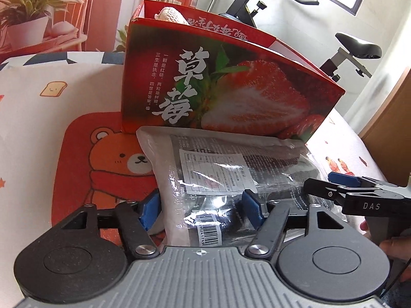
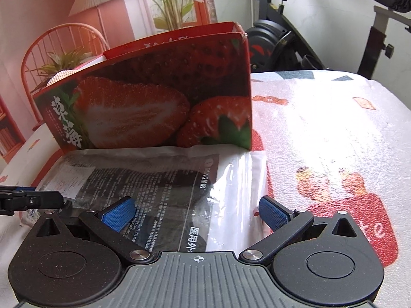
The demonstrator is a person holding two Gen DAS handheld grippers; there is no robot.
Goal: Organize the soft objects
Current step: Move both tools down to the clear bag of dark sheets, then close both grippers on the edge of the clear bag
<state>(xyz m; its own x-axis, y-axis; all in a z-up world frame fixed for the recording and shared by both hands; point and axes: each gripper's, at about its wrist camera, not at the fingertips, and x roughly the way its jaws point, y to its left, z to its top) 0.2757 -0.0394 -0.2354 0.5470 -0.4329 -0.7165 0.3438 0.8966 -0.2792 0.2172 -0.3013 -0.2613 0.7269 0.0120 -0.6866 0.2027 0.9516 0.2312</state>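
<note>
The left gripper (image 1: 200,211) is standing with jaws apart around the near-left end of the plastic-wrapped soft pack (image 1: 231,177), probably not pressing yet. The pack is lying on the printed cloth (image 1: 38,118) against the strawberry box (image 1: 231,87), looking light, squashy and slippery. The right gripper (image 2: 197,214) is waiting wide apart over its right end, so both ends are offering the best hold.

Both grippers tilted downward, side by side

The left gripper (image 1: 201,211) and the right gripper (image 2: 196,214) each had jaws spread apart; fingers of a hand (image 1: 393,249) gripped the right gripper's handle.
</note>
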